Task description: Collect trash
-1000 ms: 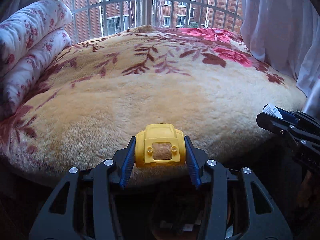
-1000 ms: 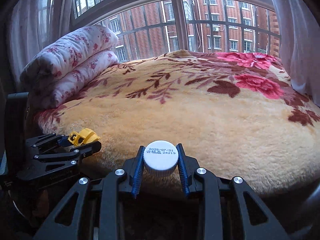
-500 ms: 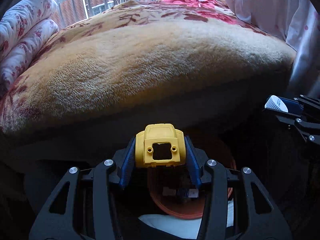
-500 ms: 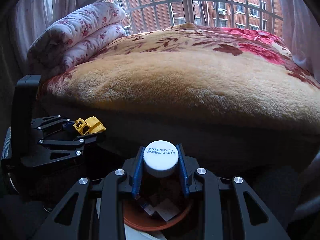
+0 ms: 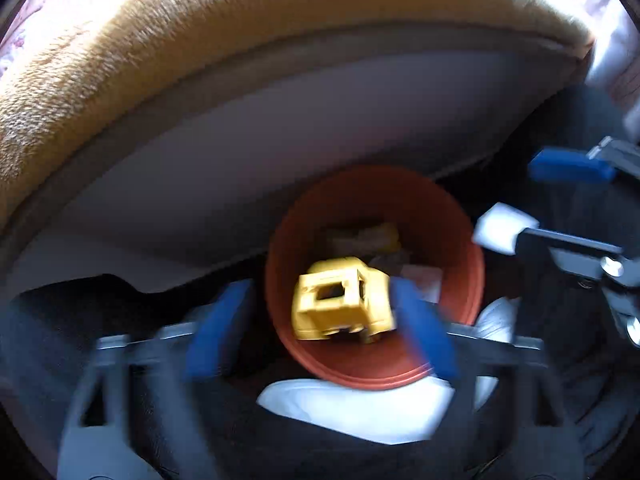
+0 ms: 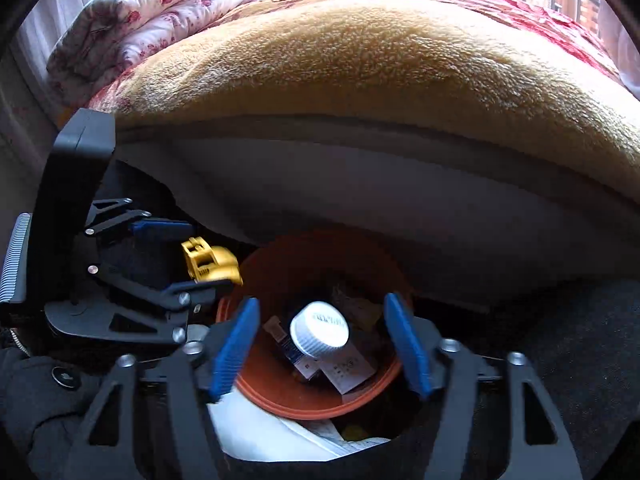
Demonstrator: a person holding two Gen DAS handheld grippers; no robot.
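Above the round terracotta bin (image 6: 304,404), both grippers' ribbed blue fingers (image 6: 234,350) are spreading, releasing a boxy yellow piece (image 5: 340,306) and a ridged white cap (image 6: 319,330).

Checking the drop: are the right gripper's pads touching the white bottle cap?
Apart. The right wrist view shows the white bottle cap over the orange bin, with clear gaps to both opening pads of the right gripper.

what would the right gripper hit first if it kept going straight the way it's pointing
Probably the white bottle cap, loose between the opening jaws of the right gripper; past it, paper scraps in the orange bin. Depth is unclear.
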